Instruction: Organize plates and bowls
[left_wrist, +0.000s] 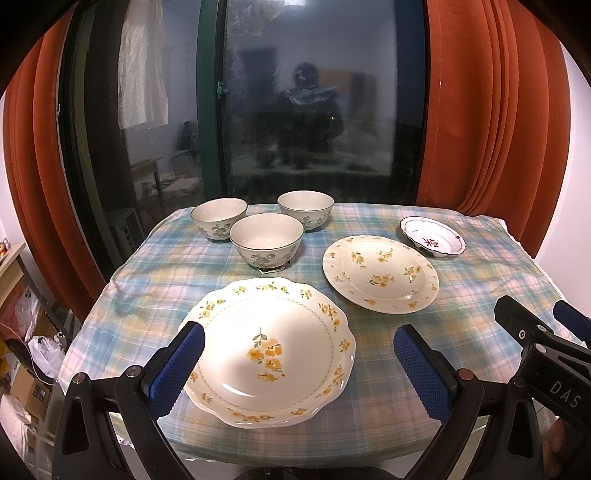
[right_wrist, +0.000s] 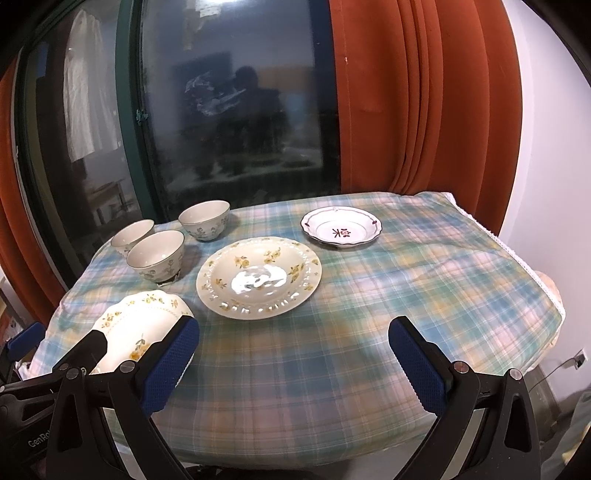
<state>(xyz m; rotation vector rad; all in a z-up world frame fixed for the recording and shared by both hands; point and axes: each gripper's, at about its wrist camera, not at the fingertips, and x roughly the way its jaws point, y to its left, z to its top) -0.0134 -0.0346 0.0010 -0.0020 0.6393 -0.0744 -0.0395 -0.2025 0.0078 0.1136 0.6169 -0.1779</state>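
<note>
A scalloped plate (left_wrist: 271, 350) (right_wrist: 138, 325) with yellow flowers lies nearest on the plaid cloth. My left gripper (left_wrist: 299, 365) hangs open above its near side, touching nothing. Behind it to the right lies a round yellow-flowered plate (left_wrist: 380, 278) (right_wrist: 258, 277). A small white dish with a dark red mark (left_wrist: 433, 236) (right_wrist: 340, 226) sits at the far right. Three cream bowls (left_wrist: 266, 240) (right_wrist: 156, 255) with grey flowers cluster at the back left. My right gripper (right_wrist: 293, 363) is open over bare cloth, right of the scalloped plate. In the left wrist view the right gripper (left_wrist: 535, 321) shows at the right edge.
The table (right_wrist: 369, 332) wears a blue-green plaid cloth with rounded edges. A dark glass door (left_wrist: 314, 110) and orange curtains (left_wrist: 491, 110) stand close behind it. Shelves and bags (left_wrist: 26, 332) fill the floor to the left. A person's dim reflection shows in the glass.
</note>
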